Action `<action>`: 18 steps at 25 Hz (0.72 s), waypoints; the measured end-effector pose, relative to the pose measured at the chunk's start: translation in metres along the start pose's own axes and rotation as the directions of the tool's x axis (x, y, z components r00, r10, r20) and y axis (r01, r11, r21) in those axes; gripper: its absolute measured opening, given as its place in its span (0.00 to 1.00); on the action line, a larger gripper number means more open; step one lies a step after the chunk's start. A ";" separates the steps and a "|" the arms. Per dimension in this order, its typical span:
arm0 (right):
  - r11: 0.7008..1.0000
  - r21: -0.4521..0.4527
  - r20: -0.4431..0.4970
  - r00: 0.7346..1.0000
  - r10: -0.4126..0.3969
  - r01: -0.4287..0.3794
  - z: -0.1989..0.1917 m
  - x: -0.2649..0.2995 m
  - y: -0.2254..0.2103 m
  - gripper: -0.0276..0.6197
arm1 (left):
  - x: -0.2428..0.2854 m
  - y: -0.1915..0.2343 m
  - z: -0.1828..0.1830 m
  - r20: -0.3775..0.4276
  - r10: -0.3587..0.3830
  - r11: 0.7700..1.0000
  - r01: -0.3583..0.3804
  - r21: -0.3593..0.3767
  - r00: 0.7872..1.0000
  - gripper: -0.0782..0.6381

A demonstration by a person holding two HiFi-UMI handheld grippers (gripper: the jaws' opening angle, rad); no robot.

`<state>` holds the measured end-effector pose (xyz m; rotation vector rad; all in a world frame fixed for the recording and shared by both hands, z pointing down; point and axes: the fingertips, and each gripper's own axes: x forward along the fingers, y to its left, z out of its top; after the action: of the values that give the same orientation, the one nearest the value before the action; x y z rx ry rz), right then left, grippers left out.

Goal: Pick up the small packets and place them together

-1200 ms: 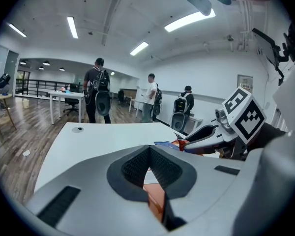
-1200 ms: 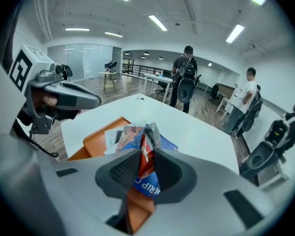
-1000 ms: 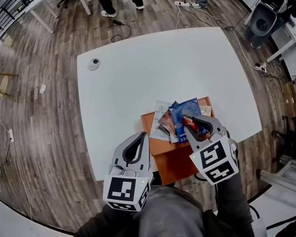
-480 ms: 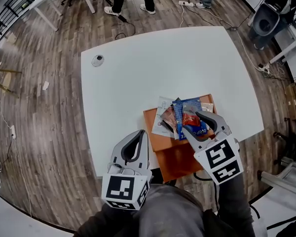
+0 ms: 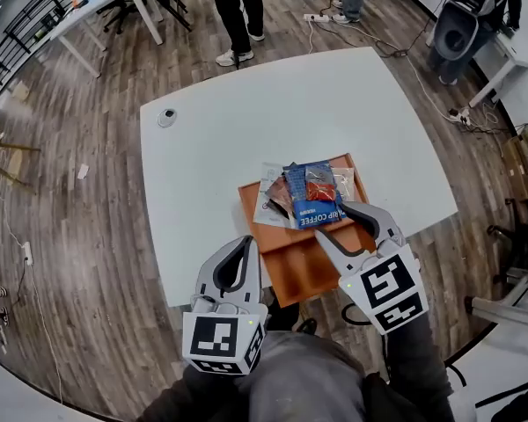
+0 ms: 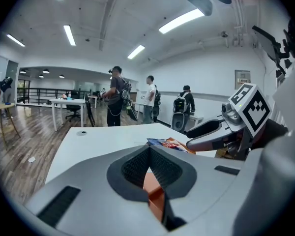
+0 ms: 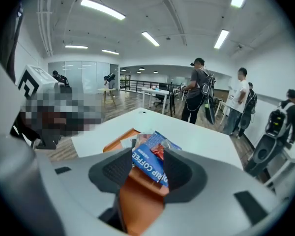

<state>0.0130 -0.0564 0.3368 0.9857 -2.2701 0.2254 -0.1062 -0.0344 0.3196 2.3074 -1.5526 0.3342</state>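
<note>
An orange tray (image 5: 292, 262) lies at the near edge of the white table (image 5: 246, 130). On it several small packets are piled together: a blue coffee packet (image 5: 310, 202) (image 7: 148, 165), a red packet (image 5: 318, 188) (image 7: 158, 152) on top of it, and a white packet (image 5: 266, 206) to the left. My right gripper (image 5: 336, 222) (image 7: 145, 157) hovers just short of the pile; its jaws have just been opening and stand open with nothing between them. My left gripper (image 5: 245, 243) (image 6: 149, 149) is shut and empty over the tray's near left corner.
A small round object (image 5: 166, 117) sits near the table's far left corner. People (image 5: 238, 7) stand on the wooden floor beyond the table, with cables (image 5: 334, 18) lying there. Another table (image 5: 88, 3) stands at the far left.
The right gripper let go of the red packet, which now lies on the blue one, and drew back toward me with its jaws wider. The left gripper shifted slightly.
</note>
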 end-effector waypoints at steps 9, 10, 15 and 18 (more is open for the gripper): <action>0.995 0.099 0.211 0.978 0.004 -0.026 0.001 -0.070 0.038 0.22 | -0.039 -0.062 0.004 0.039 -0.061 0.996 0.058 0.070 0.997 0.10; 0.993 0.112 0.237 0.972 -0.001 -0.026 0.001 -0.079 0.041 0.17 | -0.043 -0.069 0.006 0.046 -0.068 0.995 0.065 0.076 0.997 0.10; 0.985 0.169 0.370 0.929 -0.020 -0.046 0.008 -0.118 0.059 0.05 | -0.056 -0.103 0.017 0.080 -0.100 0.987 0.088 0.134 0.992 0.10; 0.976 0.208 0.448 0.893 -0.042 -0.058 0.016 -0.140 0.066 0.05 | -0.066 -0.120 0.026 0.107 -0.107 0.981 0.088 0.171 0.989 0.10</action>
<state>0.0300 0.0665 0.2431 1.2466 -2.7158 0.2752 -0.0196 0.0523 0.2536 2.5629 -1.5090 0.3212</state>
